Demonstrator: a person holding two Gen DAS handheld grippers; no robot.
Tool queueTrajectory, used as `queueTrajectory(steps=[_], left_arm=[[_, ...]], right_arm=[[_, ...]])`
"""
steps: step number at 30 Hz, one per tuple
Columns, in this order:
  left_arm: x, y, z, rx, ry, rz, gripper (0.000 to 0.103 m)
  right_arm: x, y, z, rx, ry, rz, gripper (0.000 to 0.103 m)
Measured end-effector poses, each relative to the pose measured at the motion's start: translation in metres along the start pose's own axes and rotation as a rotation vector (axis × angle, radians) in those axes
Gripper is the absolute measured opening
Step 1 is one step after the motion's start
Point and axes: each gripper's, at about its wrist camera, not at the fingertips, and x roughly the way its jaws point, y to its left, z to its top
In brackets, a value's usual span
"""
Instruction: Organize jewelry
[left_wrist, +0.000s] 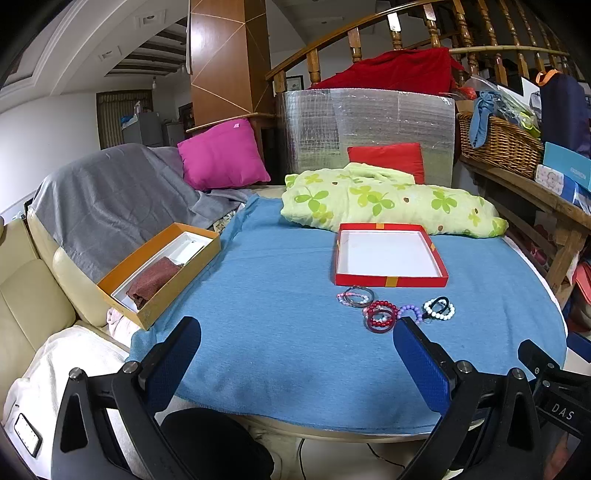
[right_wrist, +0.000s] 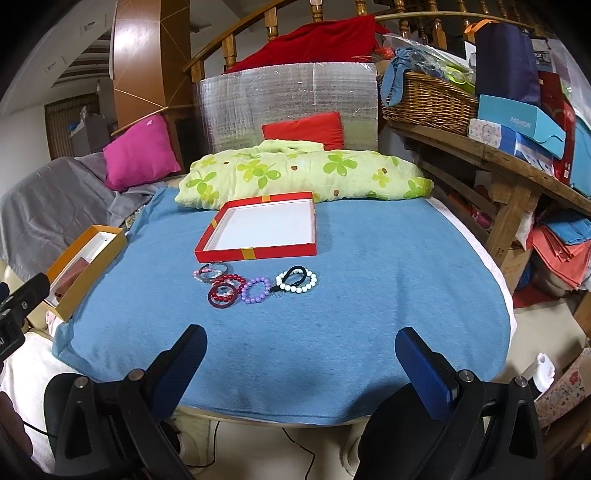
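Several bead bracelets lie in a cluster on the blue cloth: a pink and clear one (right_wrist: 210, 272), a red one (right_wrist: 223, 291), a purple one (right_wrist: 256, 290) and a white one with a black loop (right_wrist: 297, 280). Just behind them sits a shallow red box (right_wrist: 260, 227) with a bare white floor. In the left wrist view the red bracelet (left_wrist: 382, 315) and the red box (left_wrist: 389, 254) show to the right of centre. My left gripper (left_wrist: 297, 330) is open, near the table's front edge. My right gripper (right_wrist: 301, 338) is open too, short of the bracelets.
An orange box (left_wrist: 159, 273) holding a brown cloth hangs over the table's left edge by a grey-draped sofa (left_wrist: 110, 199). A green floral quilt (right_wrist: 303, 173) lies behind the red box. A wooden bench (right_wrist: 509, 166) with a wicker basket stands on the right.
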Motion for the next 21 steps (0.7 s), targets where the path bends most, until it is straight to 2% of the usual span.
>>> queueTrajectory(steps=[21], left_arm=[[0.023,-0.003,0.002,0.000,0.034,0.004,0.103]], right_arm=[[0.022,0.002,0.010,0.002,0.027,0.003,0.103]])
